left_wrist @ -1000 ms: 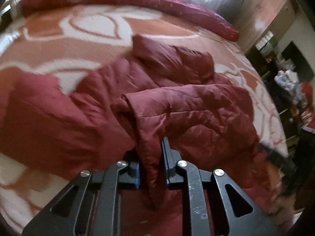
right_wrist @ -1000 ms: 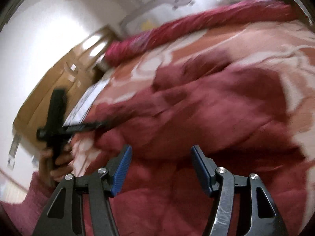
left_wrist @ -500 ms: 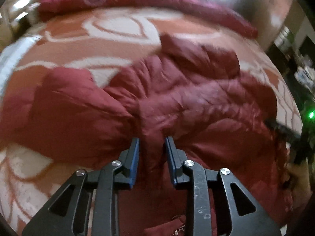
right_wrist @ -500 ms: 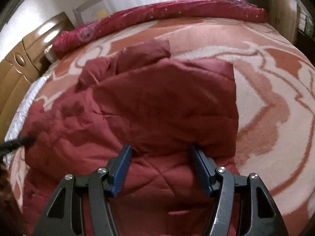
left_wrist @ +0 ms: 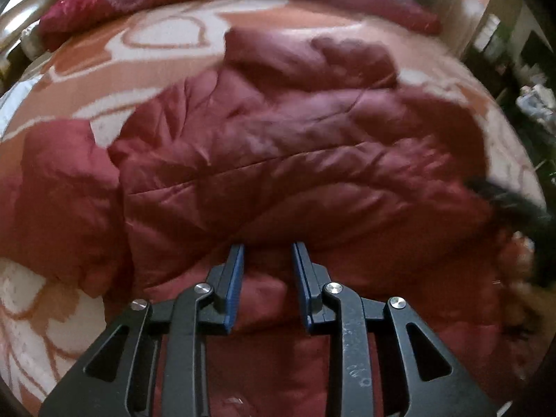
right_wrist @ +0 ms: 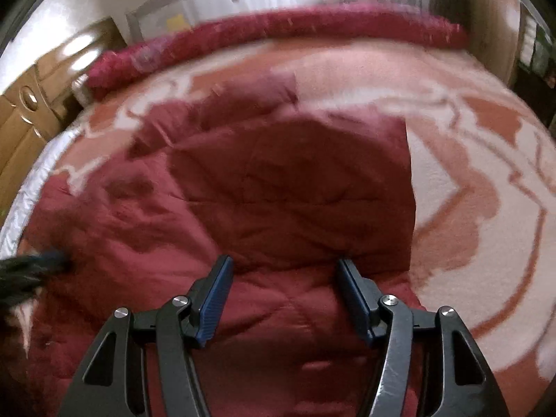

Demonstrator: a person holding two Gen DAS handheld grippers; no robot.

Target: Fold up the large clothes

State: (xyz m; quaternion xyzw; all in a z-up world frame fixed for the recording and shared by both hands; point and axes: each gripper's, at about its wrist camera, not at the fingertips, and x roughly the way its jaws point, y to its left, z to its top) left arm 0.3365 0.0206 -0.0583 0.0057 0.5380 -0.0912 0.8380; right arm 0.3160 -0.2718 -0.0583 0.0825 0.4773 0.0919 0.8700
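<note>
A dark red quilted jacket lies spread on the bed, with one part folded over its middle. My left gripper hangs just above the jacket's near part, jaws apart. The fabric bulges up in the gap, but the pads do not press on it. In the right wrist view the same jacket fills the centre. My right gripper stands wide open over its near edge with nothing held. The other gripper shows as a dark blur at the right edge and at the left edge.
The bed carries an orange and white patterned blanket. A rolled red quilt lies along its far edge. A wooden cabinet stands at the left and cluttered furniture at the right.
My left gripper has let go of the jacket fold it held, and that fold now lies flat over the jacket. Both grippers have sunk closer to the jacket. The right one has swung round to face it.
</note>
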